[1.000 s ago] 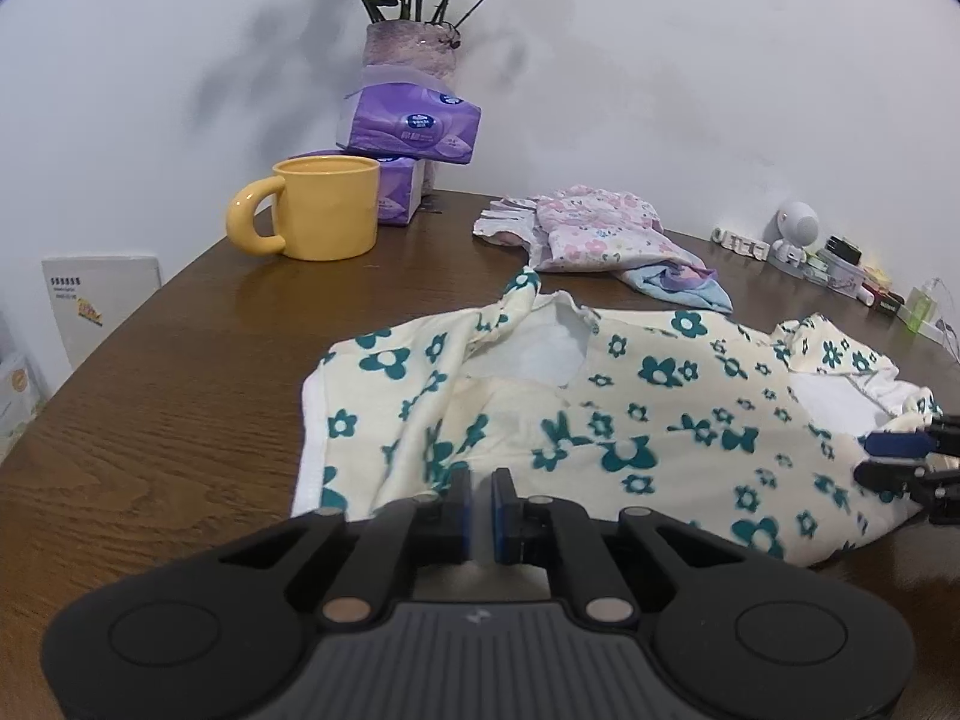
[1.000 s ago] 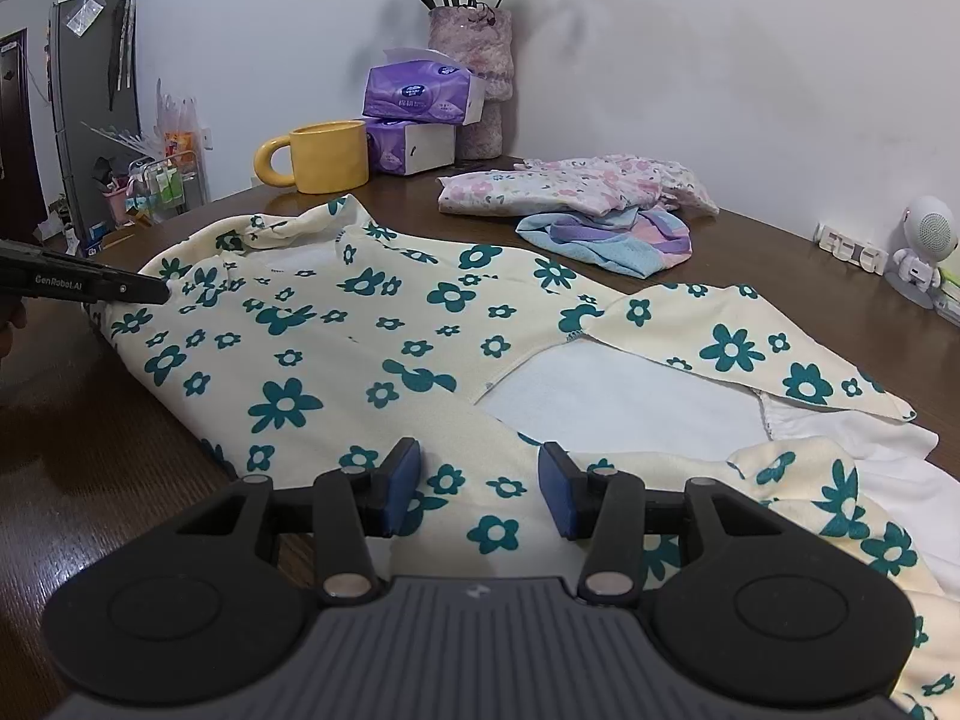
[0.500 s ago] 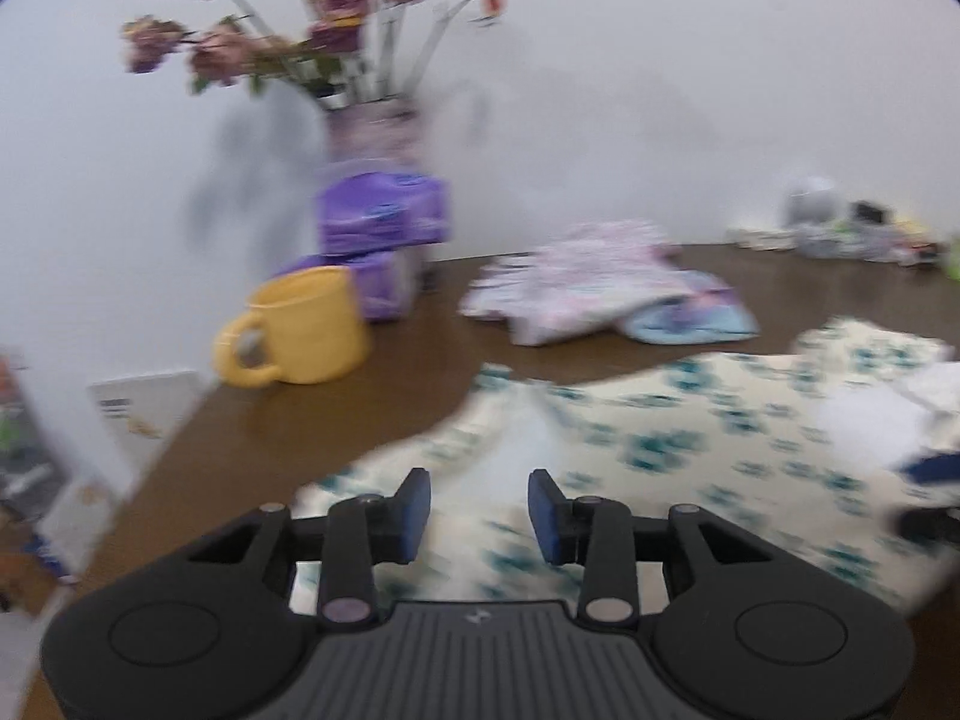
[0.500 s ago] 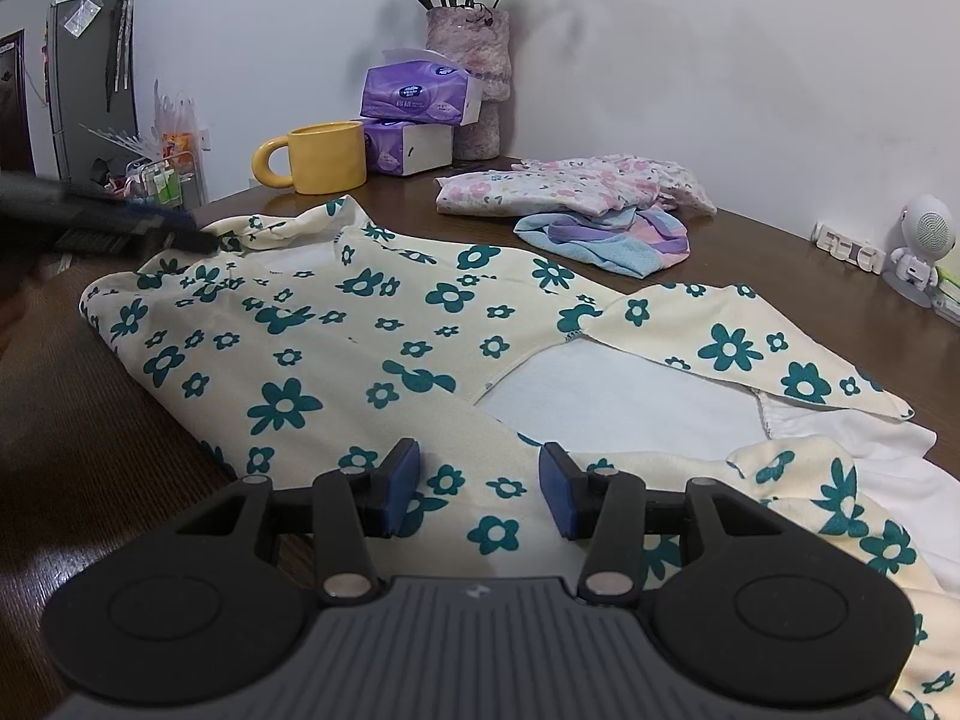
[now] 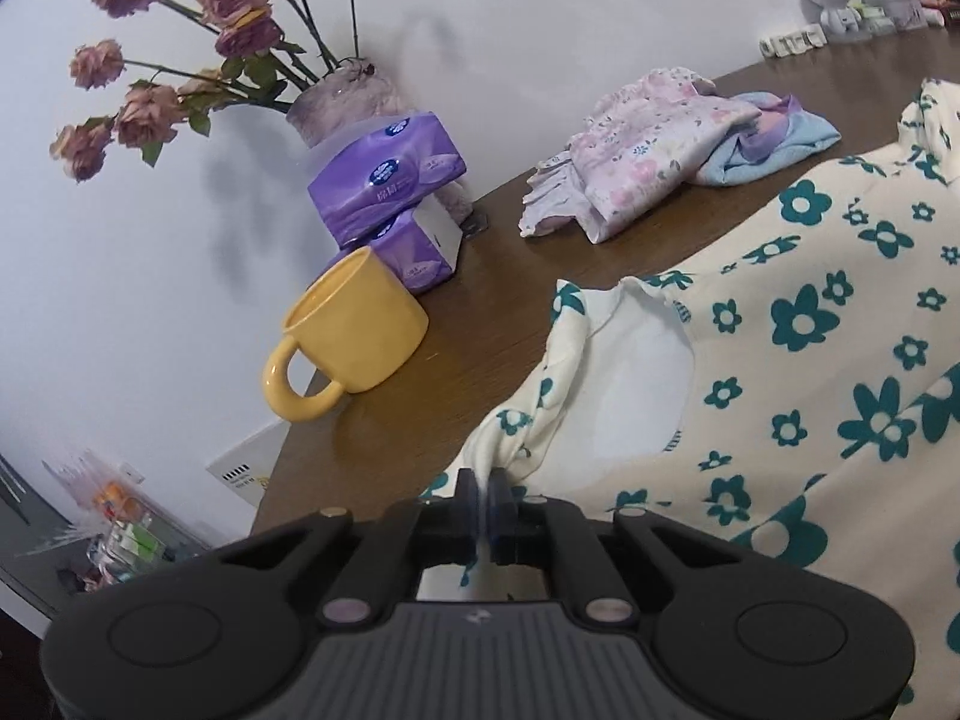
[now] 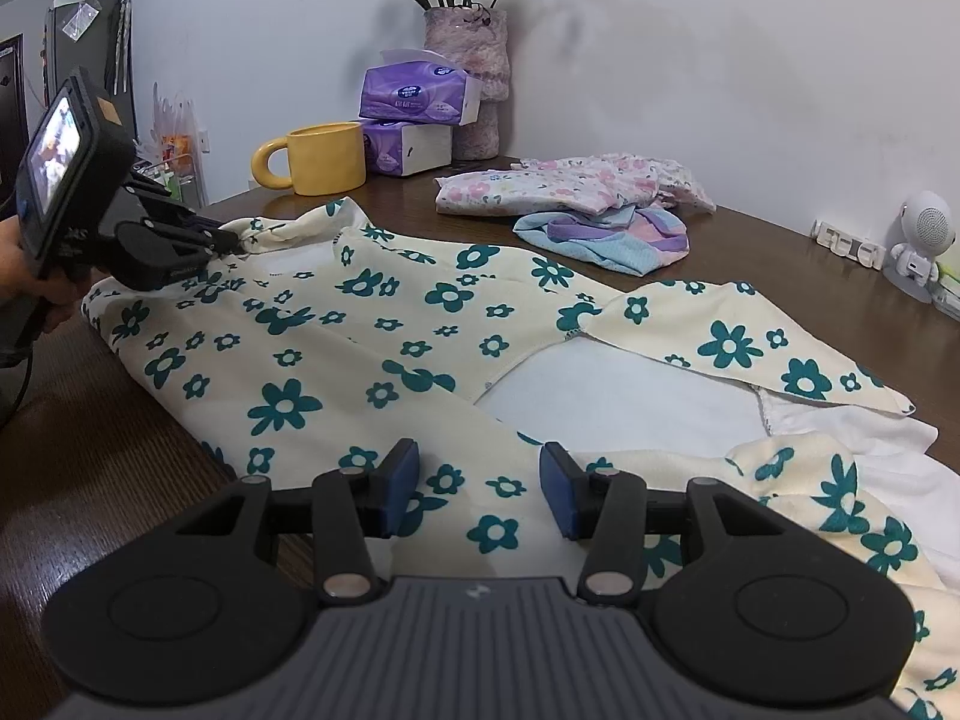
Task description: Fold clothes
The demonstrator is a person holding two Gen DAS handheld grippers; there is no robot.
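Here, at the far left of the right wrist view, a hand (image 6: pixel 36 282) holds the left gripper (image 6: pixel 231 238), whose jaws have just been closing and now pinch a bunched fold of the cream flowered garment (image 6: pixel 372 324) by its neckline. In the left wrist view the same left gripper (image 5: pixel 485 501) shows cloth squeezed between its two pads, with the white inside of the neck opening just beyond.

Next comes one yellow mug (image 6: pixel 318 157) on the brown table (image 6: pixel 108 456), handle turned left. Beside it stand two purple tissue packs (image 6: pixel 414 114), one stacked on the other, and behind them one mottled vase (image 6: pixel 471 66) holding dried roses.

The flowered garment lies spread across the middle of the table, touching the wood, with one sleeve (image 6: pixel 744 342) folded over white lining on the right.

Farther back lie two more clothes: one pink floral piece (image 6: pixel 570 186) and one blue and purple piece (image 6: pixel 606 240), touching each other.

In the foreground the right gripper (image 6: pixel 477 489) hangs over the near hem with its two blue pads apart at a middling width, nothing pressed between them.

At the far right, one small white robot figure (image 6: pixel 921 240) stands by the wall.
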